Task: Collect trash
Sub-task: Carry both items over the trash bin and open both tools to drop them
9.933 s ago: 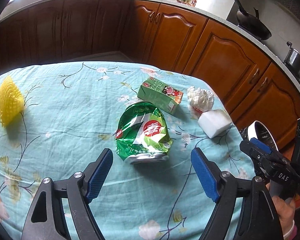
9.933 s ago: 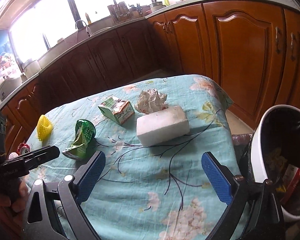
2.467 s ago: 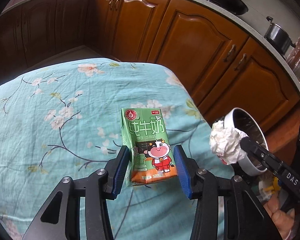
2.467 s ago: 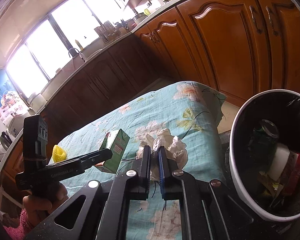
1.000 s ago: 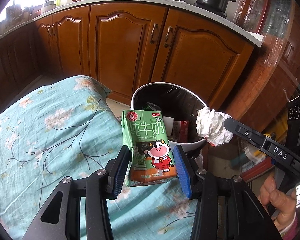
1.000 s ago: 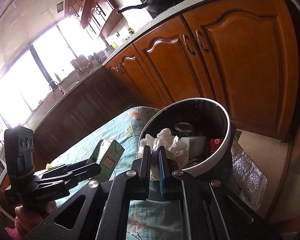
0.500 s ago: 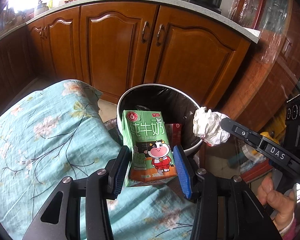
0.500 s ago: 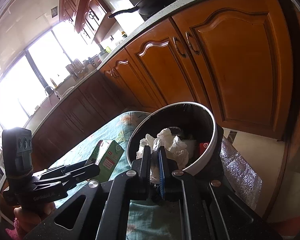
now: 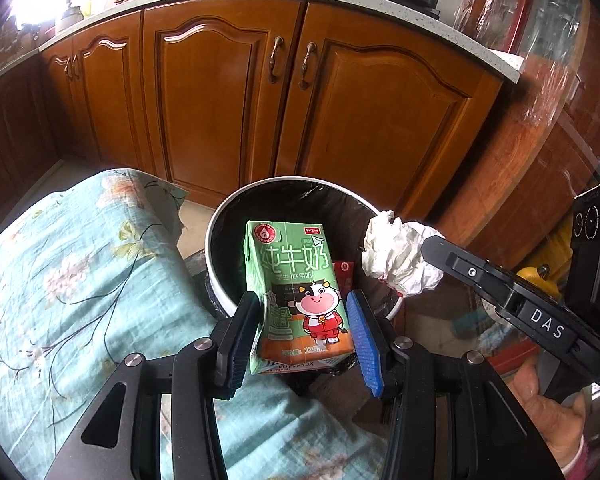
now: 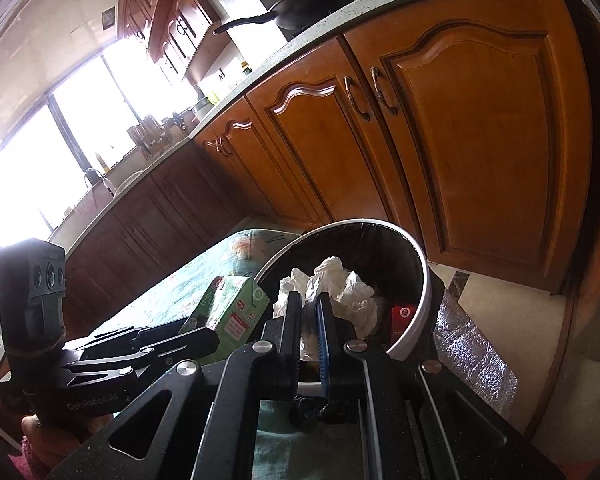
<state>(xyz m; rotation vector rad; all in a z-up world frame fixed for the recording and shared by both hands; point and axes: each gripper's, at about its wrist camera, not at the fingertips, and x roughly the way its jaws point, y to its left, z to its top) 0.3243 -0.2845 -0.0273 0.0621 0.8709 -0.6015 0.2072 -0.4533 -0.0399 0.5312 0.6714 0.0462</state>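
Observation:
My left gripper (image 9: 302,300) is shut on a green milk carton (image 9: 296,292) with a cartoon cow, held upright over the near rim of a white trash bin (image 9: 220,216) lined with a black bag. My right gripper (image 10: 309,300) is shut on a crumpled white paper wad (image 10: 340,284), which hangs above the open bin (image 10: 422,276). In the left wrist view that wad (image 9: 398,256) sits over the bin's right rim at the tip of the right gripper (image 9: 434,246). The carton (image 10: 228,308) and left gripper (image 10: 196,334) appear low left in the right wrist view.
A table with a teal floral cloth (image 9: 72,292) ends just left of the bin. Brown wooden cabinets (image 9: 340,92) stand close behind it. A red packet (image 10: 402,314) lies inside the bin. Silver foil sheeting (image 10: 472,348) covers the floor to its right.
Both grippers have drifted further over the bin with their loads; the bin now sits more centrally under the carton and the wad. Neither grip has changed.

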